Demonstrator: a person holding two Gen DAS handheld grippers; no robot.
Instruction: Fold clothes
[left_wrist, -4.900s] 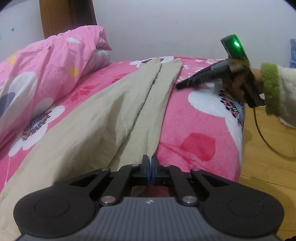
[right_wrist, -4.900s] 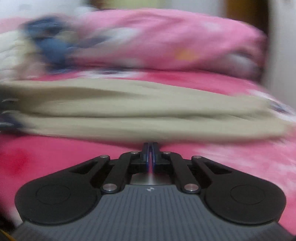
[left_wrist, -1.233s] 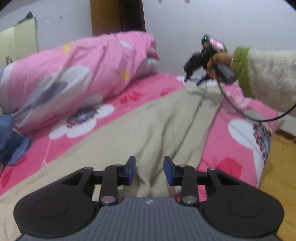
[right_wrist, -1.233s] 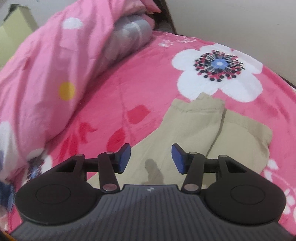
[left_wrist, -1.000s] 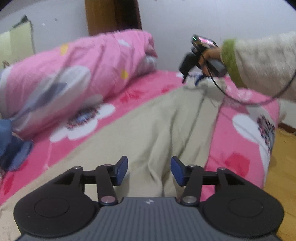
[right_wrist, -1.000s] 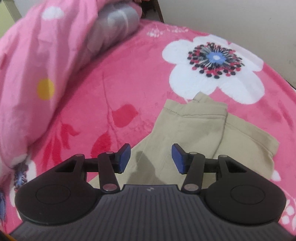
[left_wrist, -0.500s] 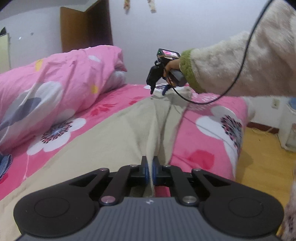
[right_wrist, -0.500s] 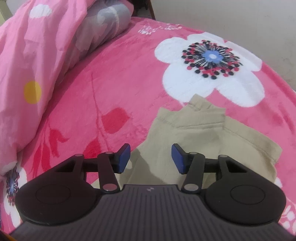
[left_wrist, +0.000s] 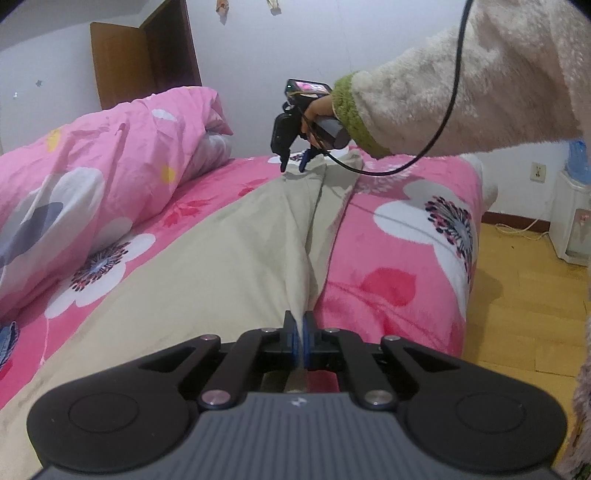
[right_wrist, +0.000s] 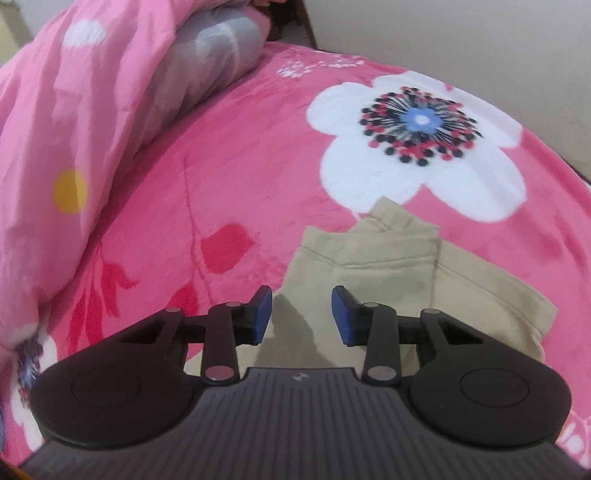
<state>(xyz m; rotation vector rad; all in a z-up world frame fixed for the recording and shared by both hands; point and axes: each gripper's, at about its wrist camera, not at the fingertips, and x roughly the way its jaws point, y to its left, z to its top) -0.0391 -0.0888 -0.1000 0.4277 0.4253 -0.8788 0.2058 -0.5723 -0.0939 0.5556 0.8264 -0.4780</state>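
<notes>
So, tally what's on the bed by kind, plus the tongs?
Beige trousers: 1
Pink floral quilt, rolled: 1
Tongs: 2, left tongs shut on the trousers, right tongs open above the leg ends
Total: 4

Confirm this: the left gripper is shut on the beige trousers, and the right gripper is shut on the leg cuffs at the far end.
Not quite. The left gripper is shut on the beige trousers, but the right gripper is not shut on anything: the right wrist view shows its jaws open above the leg cuffs.
</notes>
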